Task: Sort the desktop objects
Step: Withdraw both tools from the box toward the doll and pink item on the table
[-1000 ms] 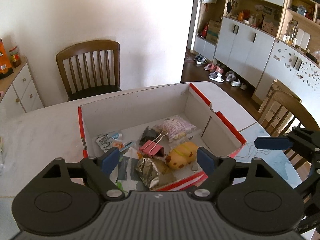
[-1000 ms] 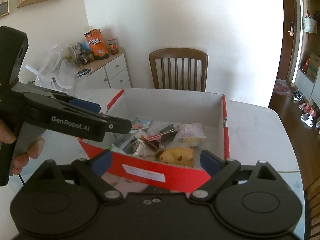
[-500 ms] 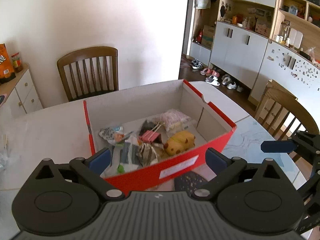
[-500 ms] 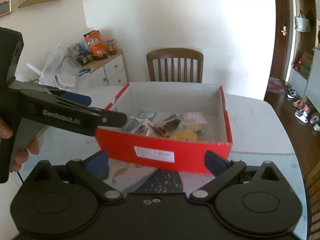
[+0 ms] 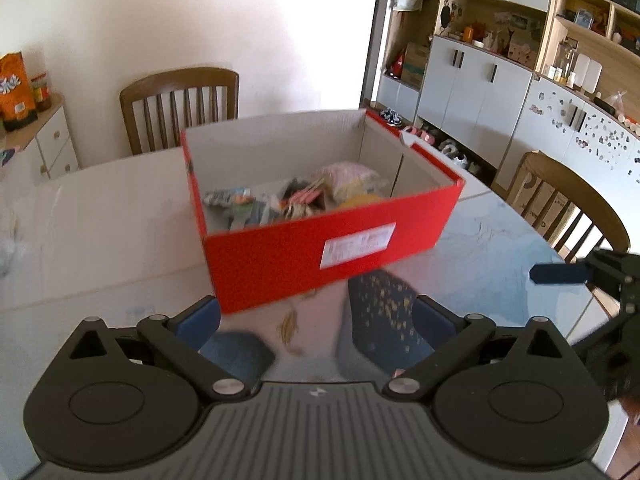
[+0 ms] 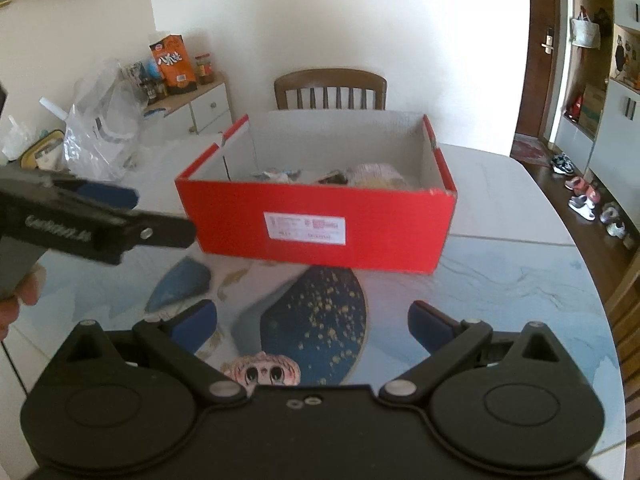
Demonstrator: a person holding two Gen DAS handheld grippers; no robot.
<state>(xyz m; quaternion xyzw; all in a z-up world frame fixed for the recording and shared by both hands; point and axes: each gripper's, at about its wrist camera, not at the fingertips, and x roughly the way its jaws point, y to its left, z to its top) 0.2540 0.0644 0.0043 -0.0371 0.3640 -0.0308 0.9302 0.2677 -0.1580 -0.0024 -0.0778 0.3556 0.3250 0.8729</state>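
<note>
Both grippers had drawn back from the red cardboard box point(image 6: 316, 222), fingers spread and empty; it sat on the patterned surface point(image 6: 500, 280), cluttered with small packets point(image 5: 296, 200), a wooden chair point(image 6: 330, 88) behind

Both wrist views face the red box point(image 5: 328, 240) nearby.

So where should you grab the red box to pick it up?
Probably by its two short end walls, one gripper each. The red box is wider than either gripper's opening, but its top is open, so the left gripper could drop over the left wall's rim and the right gripper over the right wall's rim, both from above.
</note>
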